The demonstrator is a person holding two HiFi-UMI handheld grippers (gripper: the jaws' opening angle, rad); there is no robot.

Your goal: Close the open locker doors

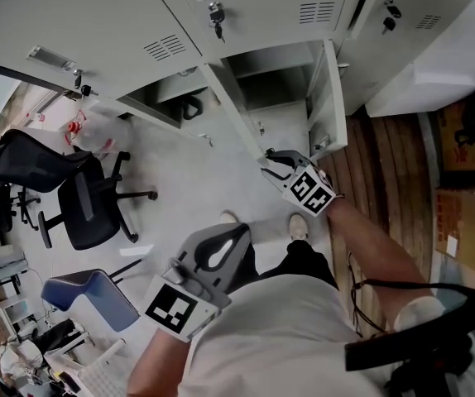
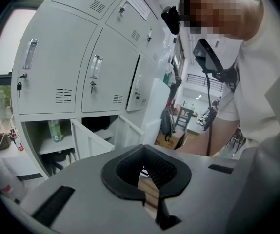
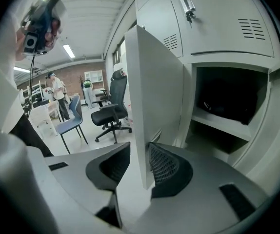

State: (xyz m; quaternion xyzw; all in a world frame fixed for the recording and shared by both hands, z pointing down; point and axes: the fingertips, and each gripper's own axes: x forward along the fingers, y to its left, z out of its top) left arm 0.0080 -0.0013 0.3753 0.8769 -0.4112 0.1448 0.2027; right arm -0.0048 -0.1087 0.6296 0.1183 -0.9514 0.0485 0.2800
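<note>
Two lower doors stand open in a bank of pale grey lockers (image 1: 97, 15), seen from above over the shoulders of a person in a white shirt. One open door (image 3: 154, 96) swings out toward the person, and its free edge stands between the jaws of the right tool (image 1: 275, 160). Those jaws are fairly wide: the right-hand pad (image 3: 167, 165) lies against the door's face and the other pad is clear of it, so the door is not clamped. Right of this door is a dark compartment (image 3: 228, 106) with a shelf, and beyond it the second open door (image 1: 330, 98) juts out over the wooden floor (image 1: 386, 172). The left tool (image 1: 237, 231) is held low, close to the person's body and well apart from the lockers, its jaws together at the tips with nothing between them. The other open compartment holds a greenish bottle (image 2: 55, 129). Black office chairs (image 1: 88, 209) and a blue chair (image 1: 88, 296) stand to the left, and cardboard boxes (image 1: 461, 222) sit to the right.
</note>
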